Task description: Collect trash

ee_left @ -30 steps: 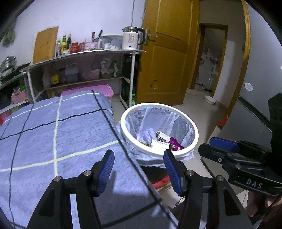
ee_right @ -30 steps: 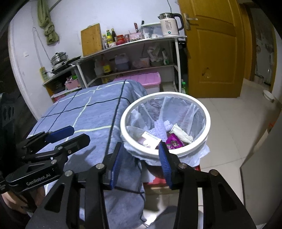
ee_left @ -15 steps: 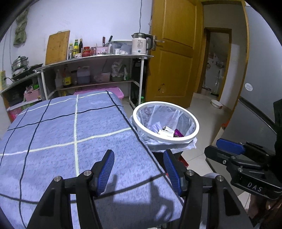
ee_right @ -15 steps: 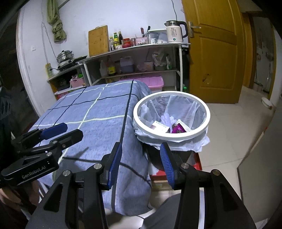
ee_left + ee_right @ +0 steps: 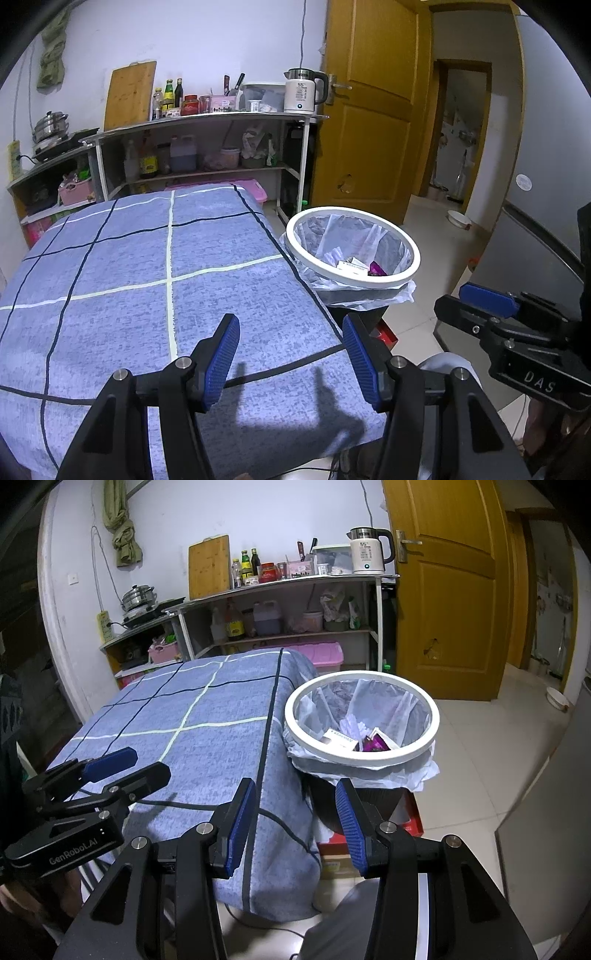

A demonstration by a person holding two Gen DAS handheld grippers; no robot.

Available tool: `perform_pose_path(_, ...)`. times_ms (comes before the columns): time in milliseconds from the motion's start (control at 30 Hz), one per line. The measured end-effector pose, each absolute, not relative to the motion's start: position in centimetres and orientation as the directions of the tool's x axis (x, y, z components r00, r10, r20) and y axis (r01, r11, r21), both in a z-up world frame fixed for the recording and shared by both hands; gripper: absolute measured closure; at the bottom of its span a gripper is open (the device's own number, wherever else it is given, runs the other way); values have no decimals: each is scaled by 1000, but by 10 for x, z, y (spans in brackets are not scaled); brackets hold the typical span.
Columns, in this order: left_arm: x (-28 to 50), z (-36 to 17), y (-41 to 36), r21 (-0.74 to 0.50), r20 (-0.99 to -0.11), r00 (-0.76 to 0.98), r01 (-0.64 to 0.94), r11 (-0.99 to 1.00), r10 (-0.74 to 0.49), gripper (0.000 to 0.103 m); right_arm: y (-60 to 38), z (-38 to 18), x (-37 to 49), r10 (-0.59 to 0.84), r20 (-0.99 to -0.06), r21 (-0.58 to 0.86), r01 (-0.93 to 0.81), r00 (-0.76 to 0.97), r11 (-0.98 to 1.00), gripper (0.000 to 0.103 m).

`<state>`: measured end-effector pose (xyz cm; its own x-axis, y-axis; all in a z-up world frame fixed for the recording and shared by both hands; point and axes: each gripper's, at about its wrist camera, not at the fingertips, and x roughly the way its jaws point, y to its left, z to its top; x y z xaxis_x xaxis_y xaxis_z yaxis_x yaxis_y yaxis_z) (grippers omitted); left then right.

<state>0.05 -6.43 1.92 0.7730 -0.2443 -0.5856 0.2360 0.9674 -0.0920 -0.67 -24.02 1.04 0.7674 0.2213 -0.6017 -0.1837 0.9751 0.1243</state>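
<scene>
A white-rimmed trash bin [image 5: 406, 275] [image 5: 295, 734] with a clear liner stands just right of the table. Inside lie a white carton [image 5: 338, 738], a purple wrapper [image 5: 373, 744] and crumpled white paper. My left gripper [image 5: 291, 354] hovers open over the near end of the blue checked tablecloth [image 5: 147, 280], nothing between its blue pads. My right gripper [image 5: 293, 821] is open too, over the table's near right corner, short of the bin and empty. Each gripper appears at the edge of the other's view.
Metal shelving [image 5: 207, 122] with a kettle [image 5: 301, 90], bottles and a cutting board stands behind the table. A yellow door [image 5: 373, 110] lies beyond the bin. A red box [image 5: 406, 819] sits under the bin. Tiled floor [image 5: 480, 760] spreads to the right.
Both grippers have pulled back from the bin, which now looks smaller and farther. More of the tablecloth and room shows. The jaws have kept their spread.
</scene>
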Motion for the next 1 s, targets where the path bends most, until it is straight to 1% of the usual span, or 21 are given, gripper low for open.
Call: perform_pose_path(1000,2,24,-60,-97,-583,778,221,971,-235,45,-239,9,-3,225,-608,124,-189,761,974,57)
